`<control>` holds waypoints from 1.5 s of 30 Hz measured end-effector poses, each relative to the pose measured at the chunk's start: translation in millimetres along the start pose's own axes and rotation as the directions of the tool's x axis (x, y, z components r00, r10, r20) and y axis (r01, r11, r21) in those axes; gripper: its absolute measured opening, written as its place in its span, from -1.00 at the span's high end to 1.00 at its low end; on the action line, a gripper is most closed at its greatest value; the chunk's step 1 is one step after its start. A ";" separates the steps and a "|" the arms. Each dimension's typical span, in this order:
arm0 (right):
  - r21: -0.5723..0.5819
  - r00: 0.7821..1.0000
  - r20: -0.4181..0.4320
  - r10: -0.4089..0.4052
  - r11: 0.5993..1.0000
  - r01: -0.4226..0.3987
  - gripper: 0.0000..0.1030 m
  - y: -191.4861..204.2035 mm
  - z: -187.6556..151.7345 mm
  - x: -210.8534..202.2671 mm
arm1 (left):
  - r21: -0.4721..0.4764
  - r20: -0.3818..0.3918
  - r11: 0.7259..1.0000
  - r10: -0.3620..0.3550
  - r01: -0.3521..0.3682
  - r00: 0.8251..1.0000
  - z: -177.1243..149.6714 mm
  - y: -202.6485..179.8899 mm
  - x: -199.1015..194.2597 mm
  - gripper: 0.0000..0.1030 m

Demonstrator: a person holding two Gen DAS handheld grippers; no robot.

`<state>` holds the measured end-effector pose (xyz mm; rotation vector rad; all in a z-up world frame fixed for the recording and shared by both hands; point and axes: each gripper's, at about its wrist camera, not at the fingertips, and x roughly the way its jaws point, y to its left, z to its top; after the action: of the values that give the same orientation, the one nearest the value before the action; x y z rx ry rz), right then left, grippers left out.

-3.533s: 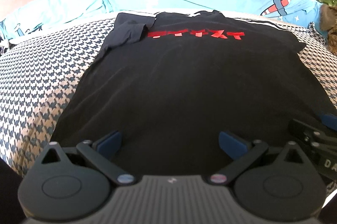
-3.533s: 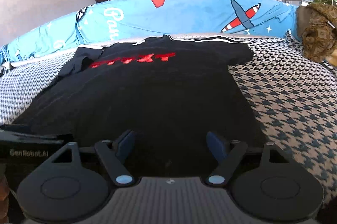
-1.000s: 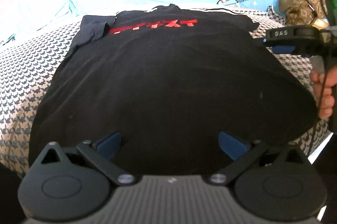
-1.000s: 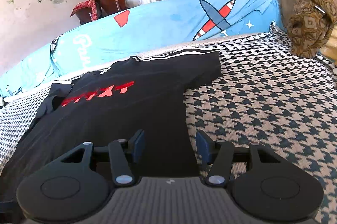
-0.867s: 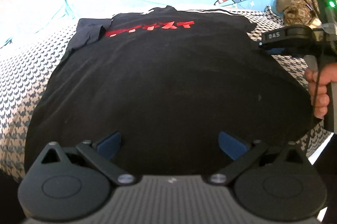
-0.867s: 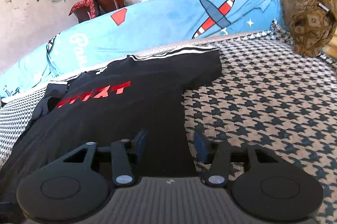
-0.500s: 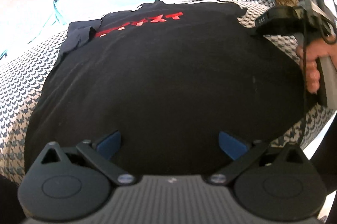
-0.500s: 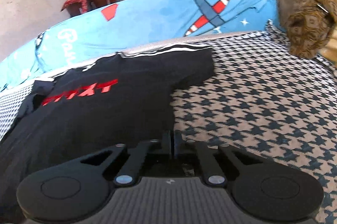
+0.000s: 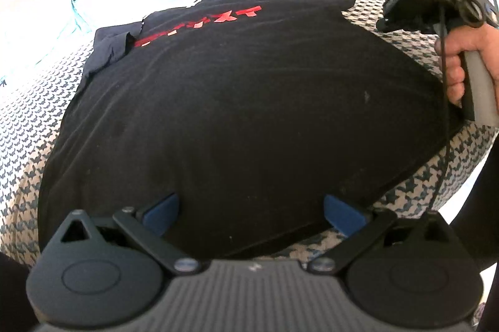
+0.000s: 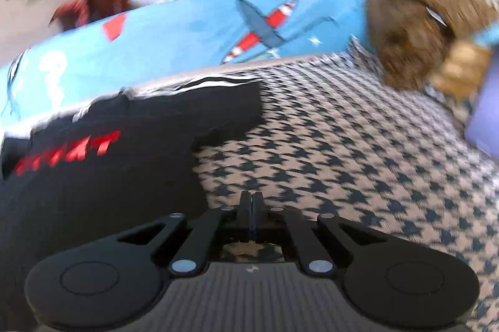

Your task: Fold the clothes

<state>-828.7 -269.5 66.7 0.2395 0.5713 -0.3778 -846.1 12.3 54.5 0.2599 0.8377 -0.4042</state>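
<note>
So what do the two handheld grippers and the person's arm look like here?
Both grippers are black with round side discs, ribbed grey bases and silver pivot screws. The left gripper has blue finger pads. The right gripper has a grey handle, a black cable and a green light. A dark sleeve is visible.

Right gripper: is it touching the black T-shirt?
Apart. The right wrist view shows the right gripper shut, with houndstooth cover showing between its tips and the black T-shirt.

Your left gripper (image 9: 251, 212), black linkage arms, blue pads, silver screws, ribbed grey body; your right gripper (image 10: 251, 209), all black, grey handle, black cable.
</note>
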 end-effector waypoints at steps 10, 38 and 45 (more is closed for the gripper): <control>0.039 0.980 -0.024 0.199 0.979 -0.198 0.98 0.5 -7.2 -36.7 | -0.107 0.049 0.994 0.037 -0.032 0.998 7.1 19.2 -2.8 -1.00; -0.178 0.885 -0.205 0.417 0.874 -0.453 0.76 74.8 -91.9 -99.8 | -0.248 0.007 0.957 0.160 -0.153 0.987 9.8 49.2 4.7 -1.00; -0.162 0.880 -0.238 0.412 0.876 -0.454 0.74 74.3 -101.9 -109.8 | -0.240 -0.005 0.958 0.159 -0.156 0.987 7.4 46.3 2.5 -1.00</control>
<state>-932.2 -138.6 54.2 0.1924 0.7276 0.1504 -819.1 50.2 60.3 0.0977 0.8370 -0.1524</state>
